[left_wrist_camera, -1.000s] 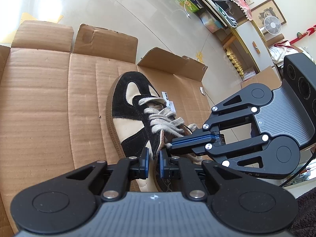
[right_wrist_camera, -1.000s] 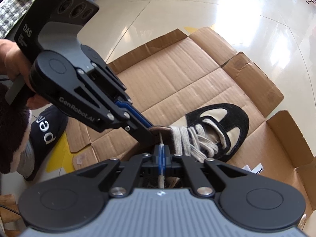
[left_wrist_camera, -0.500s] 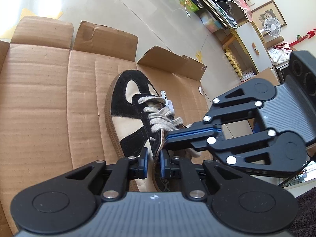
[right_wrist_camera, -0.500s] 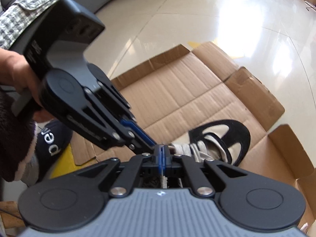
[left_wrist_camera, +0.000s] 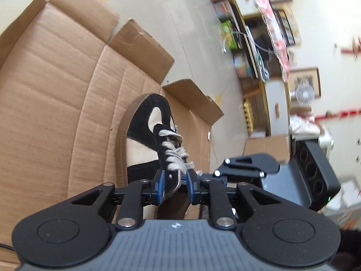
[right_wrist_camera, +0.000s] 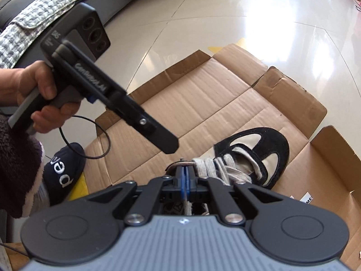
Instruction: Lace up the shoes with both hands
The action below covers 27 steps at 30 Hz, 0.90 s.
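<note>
The black-and-cream shoe (left_wrist_camera: pixel 144 140) lies on flattened cardboard (left_wrist_camera: pixel 56 94). At its collar, the right gripper (right_wrist_camera: pixel 185 179) pinches the lace end (right_wrist_camera: pixel 187 204) tight. The left gripper (left_wrist_camera: pixel 175 181), its fingers opening, straddles the eyelet flap without pressing. Best to keep the lace taut and seat the left fingers on the flap before threading.

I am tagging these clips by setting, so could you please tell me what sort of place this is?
Most likely a lived-in home room, not a lab. The shoe lies on flattened cardboard on a glossy tiled floor; cluttered shelves line one wall, with a framed picture beside them, and a quilted throw drapes some furniture.
</note>
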### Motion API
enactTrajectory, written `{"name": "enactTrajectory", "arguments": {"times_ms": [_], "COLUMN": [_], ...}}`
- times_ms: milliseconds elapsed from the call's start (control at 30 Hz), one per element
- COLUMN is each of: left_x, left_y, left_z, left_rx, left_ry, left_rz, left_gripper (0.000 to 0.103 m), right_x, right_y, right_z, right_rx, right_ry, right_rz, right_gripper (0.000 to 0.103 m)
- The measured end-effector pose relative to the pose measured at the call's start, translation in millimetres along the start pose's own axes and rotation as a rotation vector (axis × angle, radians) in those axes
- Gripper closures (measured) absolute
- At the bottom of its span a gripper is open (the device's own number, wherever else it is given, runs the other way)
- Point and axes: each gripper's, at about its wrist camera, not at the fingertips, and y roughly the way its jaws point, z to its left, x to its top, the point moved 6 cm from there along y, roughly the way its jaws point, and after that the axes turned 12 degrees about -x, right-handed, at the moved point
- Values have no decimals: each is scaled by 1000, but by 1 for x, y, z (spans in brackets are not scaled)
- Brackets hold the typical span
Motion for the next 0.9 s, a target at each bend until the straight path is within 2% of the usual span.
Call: {"name": "enactTrajectory", "arguments": {"times_ms": [67,267,367,433,500,600,700,733,767,800,867,900], "left_x": [-1,-4,-6,-4,0,6,10,10,9,8,3,0], "left_y": [3,2,1,1,-1,-4,-9,-10,-10,-10,-10,-10], "left_z": [6,23,27,20,4,-2,1,0,0,0,0,-2], "left_rx": [-18,-62,-70,-21,81,183,190,178,174,170,191,210], "left_ry": [-68,-262,-311,-235,-80,46,37,36,34,32,63,110], "left_rz": [-22,-93,-119,-120,-123,-128,-131,-128,-126,-119,-82,-58], "left_gripper": [84,101,102,103,103,103,103,103,103,100,97,96], "right_x": [-1,-3,-4,-4,-3,-3,-1,0,1,3,8,9], "right_y": [0,0,1,0,-1,-2,-7,-9,-11,-13,-14,-13], "right_z": [-1,-2,-2,-2,-3,-3,0,1,1,0,0,0], "right_rx": [1,2,0,0,-6,-24,-44,-50,-46,-36,-34,-37], "right_ry": [3,12,18,26,28,15,-15,-26,-28,-21,-45,-69], "right_rz": [1,1,2,-3,-6,-6,-11,-12,-12,-6,22,37], "right_gripper": [100,97,97,96,94,94,91,85,68,66,70,77]}}
